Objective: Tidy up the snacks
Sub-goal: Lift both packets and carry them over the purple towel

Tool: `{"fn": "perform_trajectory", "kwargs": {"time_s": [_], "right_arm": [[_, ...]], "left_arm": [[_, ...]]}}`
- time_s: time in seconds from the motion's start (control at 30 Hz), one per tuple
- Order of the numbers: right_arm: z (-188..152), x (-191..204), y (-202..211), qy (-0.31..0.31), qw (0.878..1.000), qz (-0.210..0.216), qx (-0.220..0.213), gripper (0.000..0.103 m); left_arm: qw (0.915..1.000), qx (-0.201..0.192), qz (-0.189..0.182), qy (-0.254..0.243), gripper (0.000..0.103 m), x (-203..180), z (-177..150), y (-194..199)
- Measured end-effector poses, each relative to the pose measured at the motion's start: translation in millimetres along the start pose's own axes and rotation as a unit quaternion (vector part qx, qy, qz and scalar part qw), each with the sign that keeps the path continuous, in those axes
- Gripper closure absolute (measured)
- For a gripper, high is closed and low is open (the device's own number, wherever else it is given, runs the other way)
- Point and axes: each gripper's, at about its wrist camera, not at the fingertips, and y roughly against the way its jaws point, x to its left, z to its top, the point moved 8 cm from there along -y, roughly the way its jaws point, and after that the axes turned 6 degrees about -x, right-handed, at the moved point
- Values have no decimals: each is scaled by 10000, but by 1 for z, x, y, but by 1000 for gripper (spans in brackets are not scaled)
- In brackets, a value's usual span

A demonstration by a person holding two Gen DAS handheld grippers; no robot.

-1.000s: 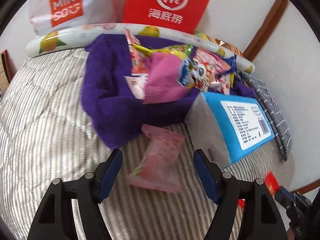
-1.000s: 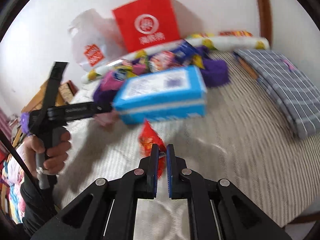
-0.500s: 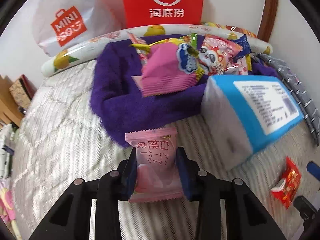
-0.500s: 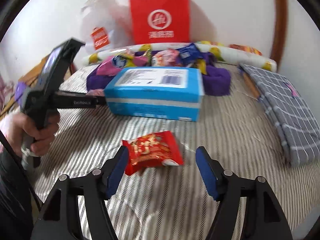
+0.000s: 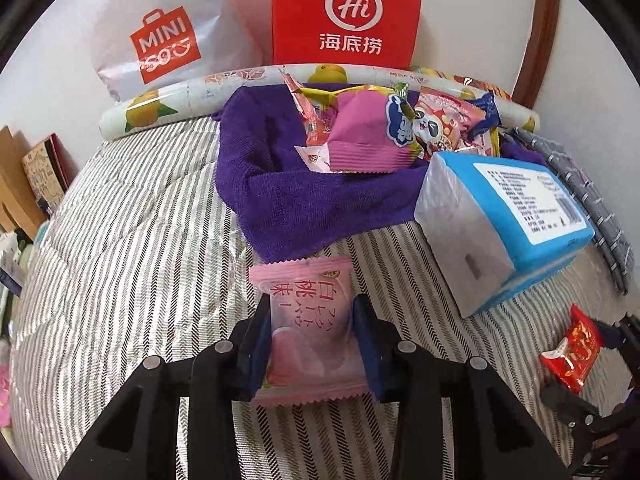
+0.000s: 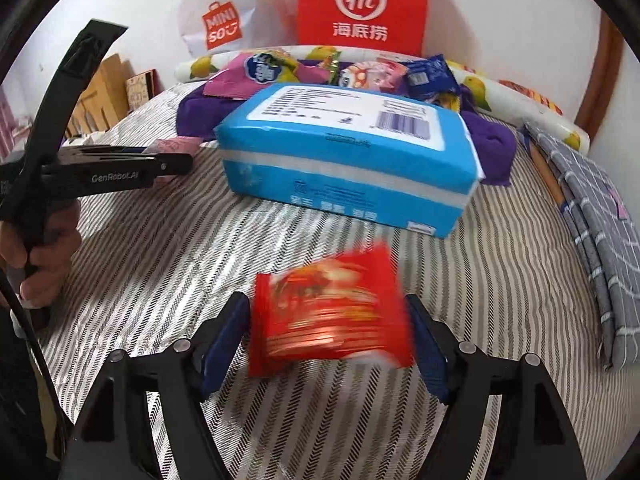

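- Left wrist view: the left gripper [image 5: 312,344] has its blue-padded jaws closed against both sides of a pink snack packet [image 5: 310,332], held upright above the striped bedspread [image 5: 132,248].
- Just beyond the packet, a purple towel [image 5: 304,200] lies bunched on the bed with a heap of snack packets [image 5: 396,132] piled in its hollow, a large pink wrapper foremost.
- To the right, a blue tissue pack [image 5: 516,216] rests on the bedspread, touching the towel's edge.
- At the far right edge, a red snack packet [image 5: 572,350] sits between the dark fingers of the other tool.
- Against the wall behind stand a red paper bag [image 5: 346,12] and a white plastic bag [image 5: 164,36], with a fruit-printed bolster [image 5: 192,96] running along the bed's head.
- Right wrist view: the right gripper [image 6: 324,340] is spread fairly wide, its blue pads flanking the red snack packet [image 6: 328,312]; the packet is motion-blurred and I cannot tell whether the pads press on it.
- Directly behind, the blue tissue pack [image 6: 352,152] lies label up, with the towel [image 6: 492,140] and the snack heap [image 6: 360,74] past it.
- At left, a hand [image 6: 44,256] grips the left gripper [image 6: 176,164], the pink packet [image 6: 174,146] showing at its tip.
- A grey checked cloth [image 6: 600,216] lies folded along the bed's right side.
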Motion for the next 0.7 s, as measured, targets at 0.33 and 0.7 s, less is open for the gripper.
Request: {"fn": "perform_trajectory", "kwargs": {"time_s": [0.33, 0.7], "right_arm": [[1, -1, 1, -74, 9999, -71, -78, 40], [3, -8, 18, -341, 9991, -147, -207, 54]], "left_arm": [[9985, -73, -335, 435, 71, 8, 1, 1], [9956, -10, -636, 690, 71, 9, -2, 21]]}}
